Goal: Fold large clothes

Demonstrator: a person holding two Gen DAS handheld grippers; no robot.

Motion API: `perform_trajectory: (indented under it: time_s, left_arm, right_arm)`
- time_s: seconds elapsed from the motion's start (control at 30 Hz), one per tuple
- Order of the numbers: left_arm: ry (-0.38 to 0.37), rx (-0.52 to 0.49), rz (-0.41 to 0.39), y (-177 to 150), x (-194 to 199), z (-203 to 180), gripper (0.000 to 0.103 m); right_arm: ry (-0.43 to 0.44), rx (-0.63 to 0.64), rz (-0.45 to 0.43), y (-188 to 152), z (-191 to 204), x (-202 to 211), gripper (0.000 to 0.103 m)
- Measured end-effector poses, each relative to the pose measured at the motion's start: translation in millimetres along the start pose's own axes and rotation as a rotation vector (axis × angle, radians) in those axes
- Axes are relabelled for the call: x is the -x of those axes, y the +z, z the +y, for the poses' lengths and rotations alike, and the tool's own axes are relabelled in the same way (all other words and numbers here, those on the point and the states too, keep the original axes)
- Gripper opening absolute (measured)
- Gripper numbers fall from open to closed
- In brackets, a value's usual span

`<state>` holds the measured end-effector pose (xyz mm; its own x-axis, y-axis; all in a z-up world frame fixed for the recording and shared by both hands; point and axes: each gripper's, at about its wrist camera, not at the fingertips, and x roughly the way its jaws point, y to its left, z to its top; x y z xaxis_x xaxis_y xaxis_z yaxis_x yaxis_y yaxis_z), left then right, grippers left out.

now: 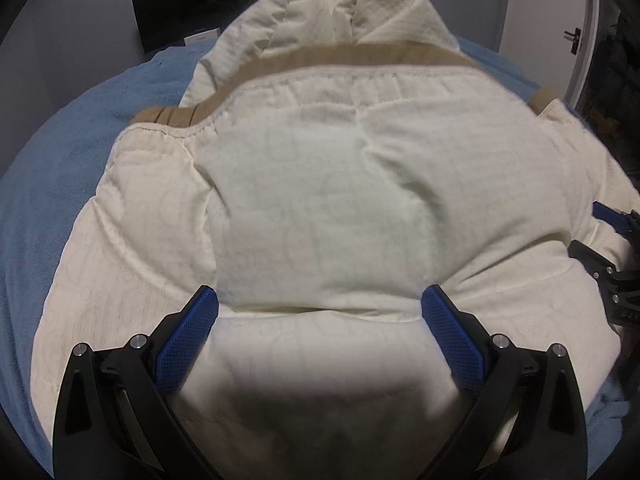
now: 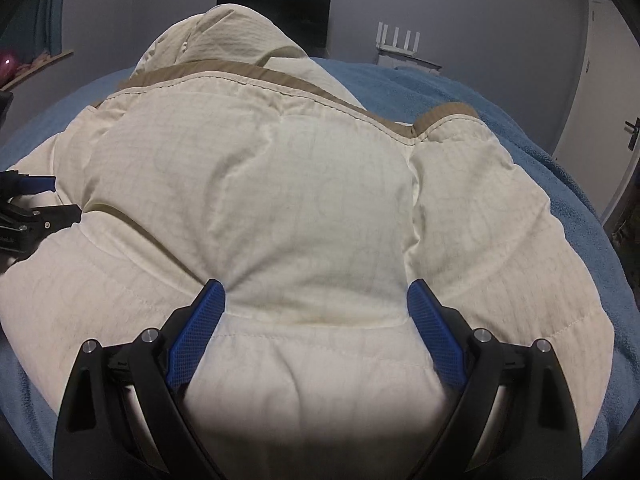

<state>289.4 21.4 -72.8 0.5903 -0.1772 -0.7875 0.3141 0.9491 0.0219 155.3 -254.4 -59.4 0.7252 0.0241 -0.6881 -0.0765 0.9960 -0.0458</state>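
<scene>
A cream padded jacket with tan trim and a hood lies folded on a blue bed cover. It also fills the right wrist view. My left gripper is open, its blue pads spread wide around the near folded edge and pressed against the fabric. My right gripper is open the same way, with pads on either side of a padded bulge. The right gripper shows at the right edge of the left wrist view; the left gripper shows at the left edge of the right wrist view.
The blue bed cover surrounds the jacket. A dark monitor stands against the grey wall behind. A white router sits at the back right. A white door is on the right.
</scene>
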Motion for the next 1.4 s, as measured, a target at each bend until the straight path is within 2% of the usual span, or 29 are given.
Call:
perform_trajectory:
  time_s: [0.07,0.17,0.3,0.37,0.47,0.63,0.73,0.8,0.83,0.9,0.97,1.03,1.1,1.3,1.4]
  left_arm:
    - [-0.005,0.016,-0.005,2.6,13.7,6.9,0.097]
    - [-0.027,0.033,-0.025,-10.9,47.6,15.3,0.097]
    - [-0.005,-0.028,-0.002,-40.5,73.7,17.0,0.097]
    - [0.014,-0.030,0.004,-54.1,74.6,23.2,0.098]
    - [0.003,-0.014,0.007,-66.5,65.1,27.6,0.098]
    - [-0.038,0.020,0.019,-73.4,53.9,35.5,0.098]
    - [-0.031,0.024,0.001,-67.3,67.9,35.2,0.096]
    - [-0.054,0.066,-0.036,-61.5,81.9,40.4,0.097]
    - [-0.068,0.094,-0.052,-55.1,85.0,43.6,0.097]
    - [-0.091,0.148,-0.078,-34.7,85.5,50.3,0.097]
    - [-0.061,0.160,-0.034,-16.3,71.1,54.9,0.097]
    - [0.013,0.149,0.026,2.5,47.6,59.0,0.097]
    - [0.052,0.138,0.034,19.8,33.1,63.4,0.098]
    - [0.099,0.173,0.068,61.7,-7.0,91.2,0.098]
    - [0.105,0.192,0.089,72.6,-23.2,104.6,0.098]
  right_arm:
    - [0.030,-0.022,-0.006,1.4,-7.0,19.2,0.087]
    - [0.054,-0.019,-0.049,-13.1,-17.0,52.4,0.087]
    - [-0.010,0.017,-0.032,-45.8,-37.0,77.0,0.087]
    - [-0.017,-0.015,-0.009,-53.1,-48.5,73.5,0.087]
    - [-0.019,-0.018,0.040,-62.5,-52.8,59.8,0.088]
    - [-0.030,-0.051,0.037,-65.0,-52.2,56.2,0.088]
    - [-0.042,-0.068,-0.007,-58.0,-54.8,75.0,0.088]
    - [-0.037,-0.077,-0.054,-49.5,-56.5,85.9,0.088]
    - [-0.042,-0.077,-0.053,-39.3,-57.3,84.0,0.088]
    - [-0.057,-0.074,0.008,-22.8,-60.5,67.3,0.087]
    - [-0.048,-0.099,0.078,-5.6,-69.2,42.6,0.088]
    - [-0.053,-0.134,0.094,11.0,-82.5,25.3,0.088]
    - [-0.077,-0.148,0.114,29.8,-94.2,8.4,0.088]
    - [-0.103,-0.204,0.174,73.0,-116.8,-37.1,0.089]
    - [-0.111,-0.230,0.196,80.4,-122.0,-57.7,0.089]
